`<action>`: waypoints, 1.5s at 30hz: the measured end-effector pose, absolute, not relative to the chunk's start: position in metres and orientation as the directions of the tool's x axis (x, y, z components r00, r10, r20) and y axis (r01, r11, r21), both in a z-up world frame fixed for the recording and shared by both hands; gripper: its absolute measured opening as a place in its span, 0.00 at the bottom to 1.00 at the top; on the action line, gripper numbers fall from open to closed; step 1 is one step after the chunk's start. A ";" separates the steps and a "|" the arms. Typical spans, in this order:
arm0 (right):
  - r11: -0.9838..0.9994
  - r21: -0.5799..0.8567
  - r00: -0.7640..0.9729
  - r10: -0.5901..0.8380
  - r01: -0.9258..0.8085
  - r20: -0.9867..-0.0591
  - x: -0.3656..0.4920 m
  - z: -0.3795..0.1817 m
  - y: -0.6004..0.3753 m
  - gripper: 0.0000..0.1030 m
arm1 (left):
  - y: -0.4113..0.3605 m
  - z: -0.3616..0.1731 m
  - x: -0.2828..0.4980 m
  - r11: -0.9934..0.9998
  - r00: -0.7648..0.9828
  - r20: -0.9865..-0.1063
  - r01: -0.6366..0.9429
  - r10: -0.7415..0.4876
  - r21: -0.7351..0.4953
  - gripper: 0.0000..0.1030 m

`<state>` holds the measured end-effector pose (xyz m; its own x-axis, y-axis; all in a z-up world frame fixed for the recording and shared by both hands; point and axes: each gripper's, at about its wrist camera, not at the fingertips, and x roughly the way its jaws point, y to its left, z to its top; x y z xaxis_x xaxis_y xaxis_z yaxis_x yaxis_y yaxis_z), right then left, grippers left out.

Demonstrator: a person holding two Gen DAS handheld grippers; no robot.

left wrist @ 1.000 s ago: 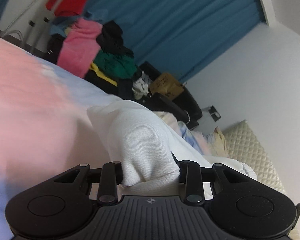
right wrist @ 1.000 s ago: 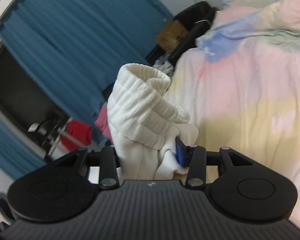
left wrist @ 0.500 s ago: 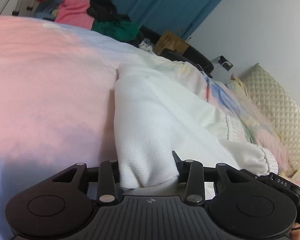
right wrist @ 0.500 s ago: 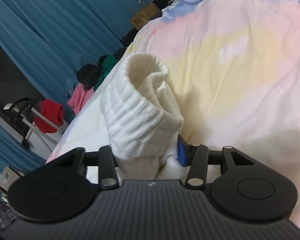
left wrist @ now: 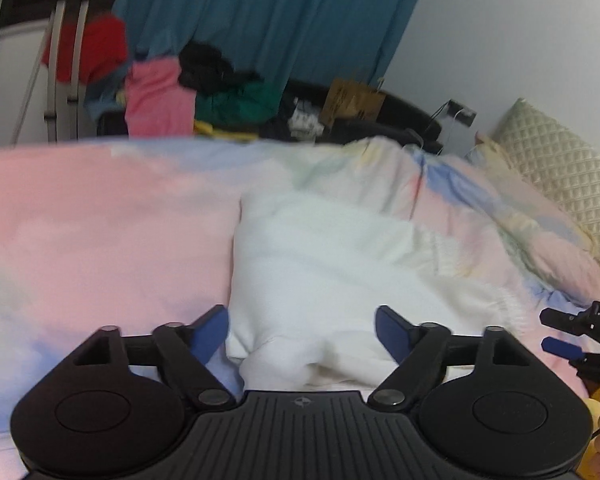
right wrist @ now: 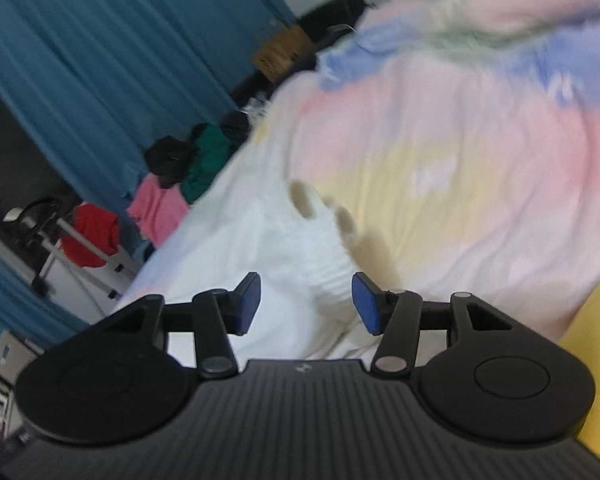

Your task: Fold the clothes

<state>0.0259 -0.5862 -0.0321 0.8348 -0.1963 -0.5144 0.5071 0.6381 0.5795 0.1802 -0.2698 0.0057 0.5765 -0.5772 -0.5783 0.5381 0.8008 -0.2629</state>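
A white knit garment [left wrist: 320, 264] lies on the pastel bedspread [left wrist: 100, 216], folded over on itself. My left gripper [left wrist: 302, 332] is open, its blue pads [left wrist: 210, 334] standing apart on either side of the garment's near edge. My right gripper [right wrist: 306, 306] is open too, just above the same white garment [right wrist: 260, 248], which is blurred in the right wrist view. The right gripper's tips also show at the right edge of the left wrist view [left wrist: 572, 332].
A pile of pink, black and green clothes [left wrist: 196, 96] lies beyond the bed before a blue curtain [left wrist: 268, 20]. A drying rack with a red garment [left wrist: 88, 52] stands at the left. A quilted headboard [left wrist: 560, 168] is at the right.
Both grippers have opened and let go of the white garment, which now lies on the bed. Both cameras have swung, and the views are blurred.
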 end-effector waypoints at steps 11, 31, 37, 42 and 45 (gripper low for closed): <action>0.860 0.376 0.903 -0.195 0.344 -0.382 -0.031 0.072 -0.512 0.86 | -0.230 0.099 0.062 0.792 0.664 -0.464 0.590 -0.586 -0.155 1.00; 0.948 0.139 0.937 -0.245 0.285 -0.247 -0.096 0.054 -0.377 0.86 | -0.148 0.110 -0.067 0.814 0.753 -0.339 0.576 -0.564 -0.075 1.00; 0.948 0.128 0.931 -0.251 0.291 -0.264 -0.093 0.033 -0.362 0.86 | -0.135 0.081 -0.057 0.828 0.755 -0.359 0.550 -0.548 -0.107 1.00; 0.948 0.087 0.922 -0.273 0.307 -0.276 -0.088 0.015 -0.355 0.86 | -0.129 0.068 -0.053 0.840 0.764 -0.371 0.534 -0.528 -0.093 1.00; 0.944 0.074 0.913 -0.289 0.323 -0.289 -0.085 0.004 -0.354 0.86 | -0.129 0.063 -0.056 0.838 0.764 -0.370 0.540 -0.528 -0.080 1.00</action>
